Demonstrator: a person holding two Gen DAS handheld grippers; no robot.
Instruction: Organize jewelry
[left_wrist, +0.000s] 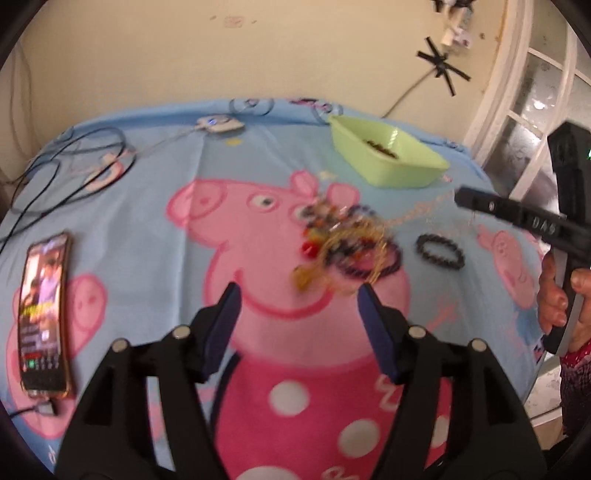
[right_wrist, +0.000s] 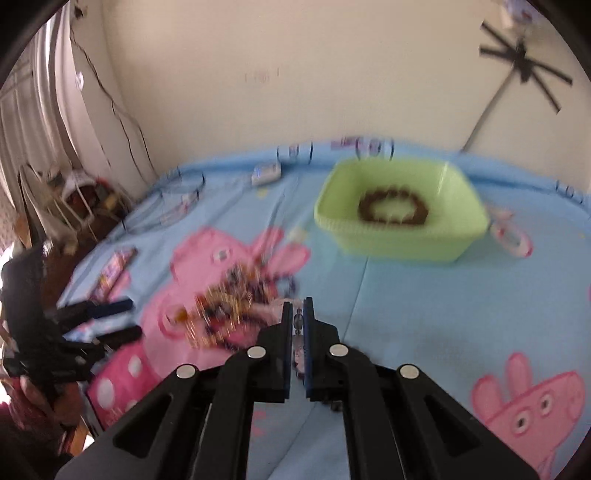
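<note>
Left wrist view: my left tongs (left_wrist: 297, 291) stood apart, empty, jewelry pile (left_wrist: 343, 243) just ahead. My right tongs (right_wrist: 297, 308) were clamped on a thin chain (right_wrist: 297, 321), green basket (right_wrist: 399, 243) beyond.

Bare blue cartoon-printed blanket (left_wrist: 155, 236) is left open at nine o'clock of the tangled heap of beaded jewelry (left_wrist: 343, 240). Passage at one o'clock is blocked by the pale green plastic basket (left_wrist: 388, 155), at three by a black beaded bracelet (left_wrist: 440, 251).

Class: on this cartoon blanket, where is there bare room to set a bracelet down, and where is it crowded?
Free: the blanket between the phone and the jewelry pile, and between the pile and the green basket. Crowded: around the pile and the black bracelet beside it.
</note>
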